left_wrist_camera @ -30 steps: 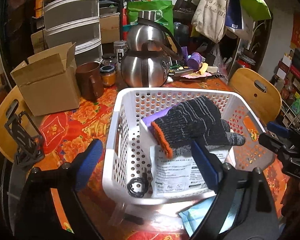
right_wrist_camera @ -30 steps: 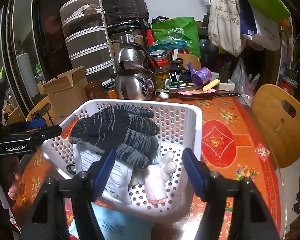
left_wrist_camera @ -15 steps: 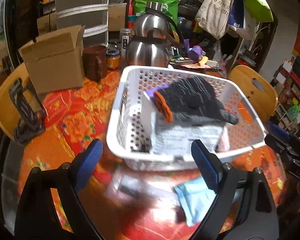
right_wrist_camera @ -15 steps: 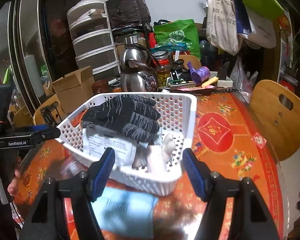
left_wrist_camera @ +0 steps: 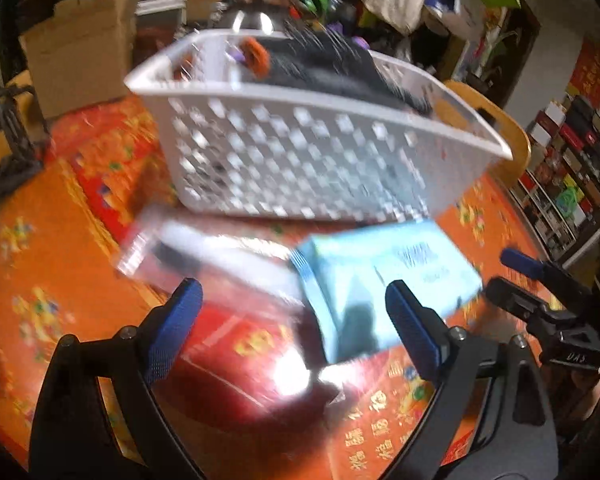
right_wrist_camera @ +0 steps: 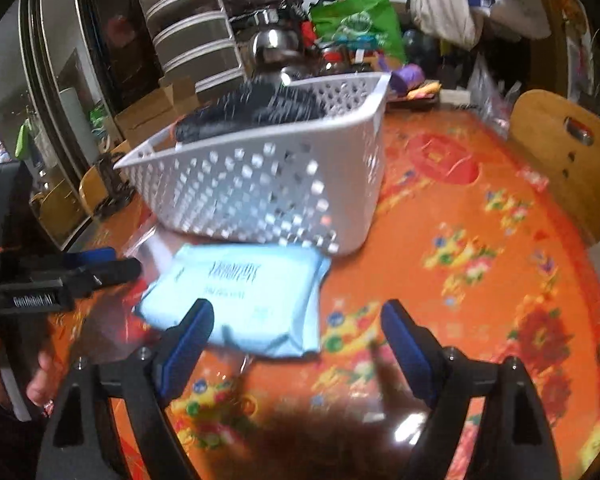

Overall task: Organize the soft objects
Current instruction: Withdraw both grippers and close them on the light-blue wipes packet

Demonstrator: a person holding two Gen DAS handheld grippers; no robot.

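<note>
Both tools stood wide and empty; the right tool (right_wrist_camera: 296,344) had just been opening. A light-blue packet (right_wrist_camera: 244,300) lay on the desk (right_wrist_camera: 480,280) just ahead of the left tool (left_wrist_camera: 292,320), against the white basket (left_wrist_camera: 300,160) holding a dark glove (left_wrist_camera: 320,68).

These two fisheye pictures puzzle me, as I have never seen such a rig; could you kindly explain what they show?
No robot here: a person carries a clamp-like tool in each hand, each with its own camera looking along its blue-tipped fingers. One picture comes from the left hand-held gripper, the other from the right hand-held gripper. Both are open and hold nothing; the right one's jaws have just been opening. On the orange tablecloth stands a white basket with a dark glove inside. Before it lie a light blue packet and a clear plastic bag.
</note>
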